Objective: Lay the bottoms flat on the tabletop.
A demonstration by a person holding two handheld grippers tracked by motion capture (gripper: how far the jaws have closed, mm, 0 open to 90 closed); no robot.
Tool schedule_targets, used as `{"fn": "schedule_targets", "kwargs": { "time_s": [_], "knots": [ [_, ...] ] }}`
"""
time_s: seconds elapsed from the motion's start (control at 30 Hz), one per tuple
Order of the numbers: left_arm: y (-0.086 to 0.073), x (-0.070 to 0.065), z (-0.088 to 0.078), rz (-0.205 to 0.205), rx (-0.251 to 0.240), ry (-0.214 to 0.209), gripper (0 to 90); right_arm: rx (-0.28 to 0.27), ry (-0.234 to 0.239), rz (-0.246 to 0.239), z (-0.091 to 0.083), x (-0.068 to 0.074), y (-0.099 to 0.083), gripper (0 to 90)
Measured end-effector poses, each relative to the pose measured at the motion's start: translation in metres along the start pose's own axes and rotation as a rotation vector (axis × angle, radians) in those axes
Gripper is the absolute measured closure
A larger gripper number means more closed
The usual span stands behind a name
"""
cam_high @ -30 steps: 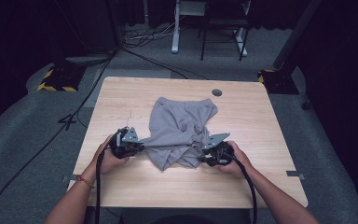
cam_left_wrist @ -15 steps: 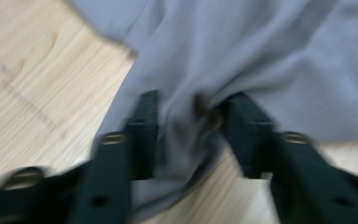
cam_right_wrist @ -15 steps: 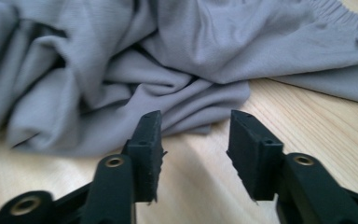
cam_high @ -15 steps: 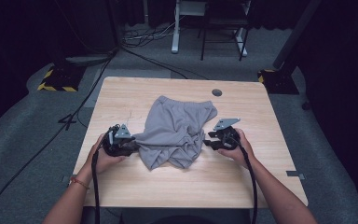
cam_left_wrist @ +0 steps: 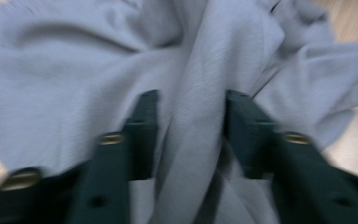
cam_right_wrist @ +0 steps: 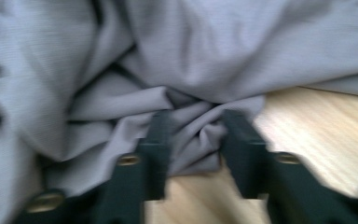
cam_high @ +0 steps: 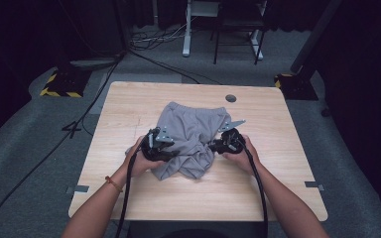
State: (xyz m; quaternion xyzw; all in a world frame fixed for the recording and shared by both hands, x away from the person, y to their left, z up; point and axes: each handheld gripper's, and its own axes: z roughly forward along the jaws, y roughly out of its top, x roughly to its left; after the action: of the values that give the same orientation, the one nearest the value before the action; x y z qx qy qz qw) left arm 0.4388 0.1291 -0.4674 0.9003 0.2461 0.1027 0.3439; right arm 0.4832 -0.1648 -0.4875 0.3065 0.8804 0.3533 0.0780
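Note:
A crumpled grey garment (cam_high: 193, 130) lies in the middle of the wooden table (cam_high: 129, 198). My left gripper (cam_high: 171, 148) rests on its left side. In the left gripper view the left gripper (cam_left_wrist: 191, 107) has just been closing, and a raised fold of the garment (cam_left_wrist: 196, 140) fills the gap between the jaws. My right gripper (cam_high: 212, 146) is at the garment's right edge. It too has just been closing; the right gripper (cam_right_wrist: 193, 123) has a bunched edge of the garment (cam_right_wrist: 191, 116) pinched between its jaws, just above the tabletop.
A round cable hole (cam_high: 230, 98) sits near the table's far edge. Bare wood lies around the garment on all sides. Beyond the table, a white desk leg (cam_high: 186, 29) and floor cables (cam_high: 144, 44) stand on grey carpet.
Both grippers let go of the cloth, pulled outward, then came back in. The left one moved right onto the garment. The garment is now more bunched toward its middle.

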Motion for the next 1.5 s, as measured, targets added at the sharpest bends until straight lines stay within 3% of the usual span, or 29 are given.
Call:
{"fn": "schedule_targets", "kwargs": {
  "time_s": [0.07, 0.1, 0.27, 0.4, 0.53, 0.6, 0.67, 0.73, 0.77, 0.83, 0.9, 0.97, 1.07, 1.1, 1.17, 1.23, 1.33, 1.43, 1.47, 1.5],
  "knots": [
    [-0.003, 0.005, 0.004, -0.01, 0.01, -0.006, 84.1, -0.005, 0.007, -0.006, -0.001, 0.003, -0.001, 81.9],
    [-0.005, 0.008, 0.005, -0.019, 0.008, -0.008, 87.4, -0.006, -0.007, -0.018, -0.002, 0.004, -0.001, 82.8],
    [-0.012, 0.017, -0.01, -0.052, -0.026, 0.018, 88.2, -0.023, -0.048, -0.028, -0.023, 0.003, -0.008, 83.7],
    [-0.018, 0.024, -0.025, -0.066, -0.034, 0.056, 88.3, -0.051, -0.103, -0.045, -0.06, 0.002, -0.011, 83.7],
    [-0.029, 0.03, -0.035, -0.081, -0.014, 0.086, 88.3, -0.049, -0.154, -0.027, -0.097, -0.003, -0.022, 83.7],
    [-0.037, 0.032, -0.039, -0.099, -0.014, 0.067, 88.2, -0.034, -0.154, -0.005, -0.111, -0.006, -0.031, 83.6],
    [-0.04, 0.029, -0.04, -0.091, 0.004, 0.059, 88.2, -0.019, -0.128, 0.031, -0.12, -0.007, -0.042, 83.4],
    [-0.043, 0.024, -0.04, -0.084, 0.014, 0.04, 88.1, 0.012, -0.092, 0.035, -0.122, -0.004, -0.051, 83.6],
    [-0.044, 0.02, -0.038, -0.081, 0.02, 0.033, 87.8, 0.028, -0.093, 0.029, -0.121, -0.001, -0.055, 88.6],
    [-0.048, 0.014, -0.036, -0.077, 0.018, 0.014, 82.5, 0.063, -0.063, 0.005, -0.113, 0.006, -0.068, 87.2],
    [-0.051, 0.008, -0.035, -0.061, 0.015, -0.022, 80.0, 0.071, -0.063, 0.0, -0.11, 0.008, -0.07, 85.8],
    [-0.051, 0.002, -0.035, -0.047, 0.002, -0.009, 68.5, 0.04, -0.065, -0.027, -0.108, 0.01, -0.072, 73.8],
    [-0.048, -0.005, -0.038, -0.069, -0.028, 0.002, 48.4, -0.016, -0.097, -0.031, -0.11, 0.013, -0.068, 60.1],
    [-0.048, -0.006, -0.039, -0.075, -0.049, -0.009, 44.9, -0.045, -0.096, -0.034, -0.111, 0.014, -0.066, 59.0],
    [-0.045, -0.008, -0.036, -0.103, -0.049, 0.012, 34.8, -0.077, -0.079, -0.046, -0.109, 0.019, -0.061, 54.5],
    [-0.043, -0.007, -0.025, -0.109, -0.017, 0.029, 33.3, -0.09, -0.041, -0.076, -0.104, 0.025, -0.056, 52.8],
    [-0.04, -0.002, -0.01, -0.131, -0.002, 0.009, 33.4, -0.061, -0.006, -0.119, -0.084, 0.037, -0.046, 50.2],
    [-0.037, 0.007, 0.002, -0.175, -0.019, -0.001, 33.2, -0.034, 0.017, -0.119, -0.056, 0.039, -0.037, 50.6],
    [-0.035, 0.01, 0.006, -0.194, -0.027, -0.014, 33.2, -0.034, 0.017, -0.119, -0.056, 0.039, -0.037, 50.6],
    [-0.034, 0.012, 0.008, -0.189, -0.031, -0.011, 33.2, -0.029, 0.021, -0.115, -0.048, 0.038, -0.034, 50.7]
  ]
}}
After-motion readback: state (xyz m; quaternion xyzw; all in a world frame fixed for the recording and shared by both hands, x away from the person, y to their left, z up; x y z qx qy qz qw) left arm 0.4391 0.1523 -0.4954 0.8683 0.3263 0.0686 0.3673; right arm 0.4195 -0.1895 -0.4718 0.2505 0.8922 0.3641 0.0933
